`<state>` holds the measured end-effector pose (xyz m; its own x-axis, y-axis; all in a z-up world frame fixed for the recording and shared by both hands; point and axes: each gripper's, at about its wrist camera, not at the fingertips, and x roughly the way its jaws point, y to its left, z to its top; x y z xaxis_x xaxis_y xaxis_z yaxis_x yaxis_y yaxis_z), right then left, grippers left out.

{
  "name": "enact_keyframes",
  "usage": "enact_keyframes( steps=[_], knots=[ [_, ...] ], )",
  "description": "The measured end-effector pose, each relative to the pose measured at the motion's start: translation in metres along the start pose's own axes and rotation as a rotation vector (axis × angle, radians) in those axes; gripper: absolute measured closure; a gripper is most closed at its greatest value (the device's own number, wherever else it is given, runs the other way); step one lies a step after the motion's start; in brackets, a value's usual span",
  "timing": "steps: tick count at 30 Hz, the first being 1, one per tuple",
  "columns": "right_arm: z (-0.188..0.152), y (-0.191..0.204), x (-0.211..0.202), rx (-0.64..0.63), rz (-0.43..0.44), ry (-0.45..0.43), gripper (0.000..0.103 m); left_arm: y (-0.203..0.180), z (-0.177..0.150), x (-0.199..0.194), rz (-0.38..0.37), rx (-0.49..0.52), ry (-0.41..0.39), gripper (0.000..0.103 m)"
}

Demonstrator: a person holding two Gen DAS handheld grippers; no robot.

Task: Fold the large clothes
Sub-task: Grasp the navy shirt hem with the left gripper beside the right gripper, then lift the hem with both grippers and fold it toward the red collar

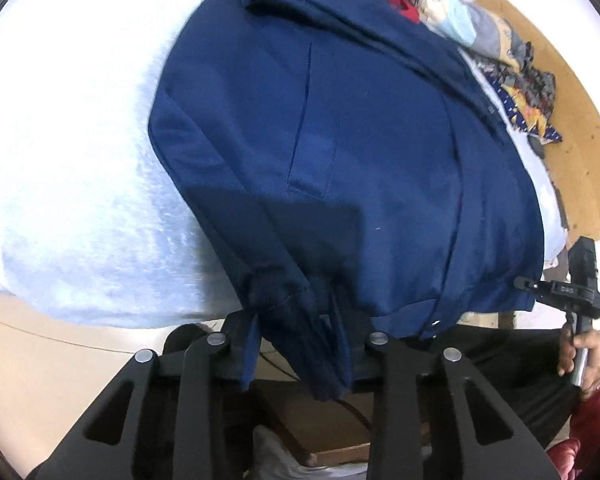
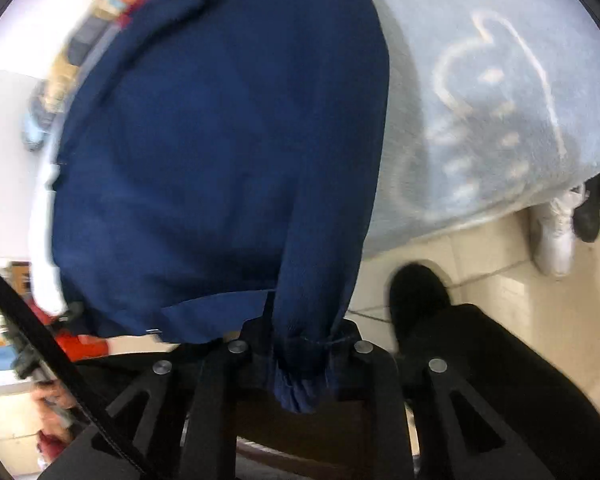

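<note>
1. A navy blue jacket is spread over a pale blue fleecy blanket, with its near hem hanging past the blanket's edge.
2. The left tongs are pressed together on a bunched corner of the jacket's hem, and the fabric droops between the fingers.
3. The right tongs are likewise clamped on a gathered fold of the hem, seen from the right wrist view, which is blurred.
4. In the left wrist view the right tongs are also seen at the jacket's far corner, held by a hand.
5. A white outline drawing is printed on the blanket beside the jacket.
6. A heap of mixed coloured clothes is piled beyond the jacket's collar end, next to a wooden board.
7. Beige floor tiles are seen below the blanket's edge, with a white shoe and a dark shoe standing on them.
</note>
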<state>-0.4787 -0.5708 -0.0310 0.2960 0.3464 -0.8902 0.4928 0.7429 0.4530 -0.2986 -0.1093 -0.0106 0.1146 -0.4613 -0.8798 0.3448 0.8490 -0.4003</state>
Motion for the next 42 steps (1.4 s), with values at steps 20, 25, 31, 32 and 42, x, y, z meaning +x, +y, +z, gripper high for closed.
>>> enact_keyframes(
  steps=[20,25,31,32,42],
  knots=[
    [0.04,0.046,-0.144,-0.119,0.436,-0.401,0.084,-0.016,0.051,-0.09,-0.104,0.045,-0.289,0.08],
    [0.068,0.079,-0.16,-0.169,0.398,-0.481,0.085,-0.027,0.09,-0.109,-0.101,0.053,-0.372,0.082],
    [0.123,0.099,-0.17,-0.179,0.372,-0.54,0.085,-0.028,0.146,-0.127,-0.074,0.039,-0.428,0.082],
    [0.133,0.101,-0.172,-0.177,0.369,-0.547,0.085,-0.026,0.156,-0.127,-0.066,0.034,-0.428,0.082],
    [0.243,0.107,-0.145,-0.151,0.324,-0.553,0.085,-0.017,0.271,-0.098,-0.002,0.003,-0.423,0.082]
  ],
)
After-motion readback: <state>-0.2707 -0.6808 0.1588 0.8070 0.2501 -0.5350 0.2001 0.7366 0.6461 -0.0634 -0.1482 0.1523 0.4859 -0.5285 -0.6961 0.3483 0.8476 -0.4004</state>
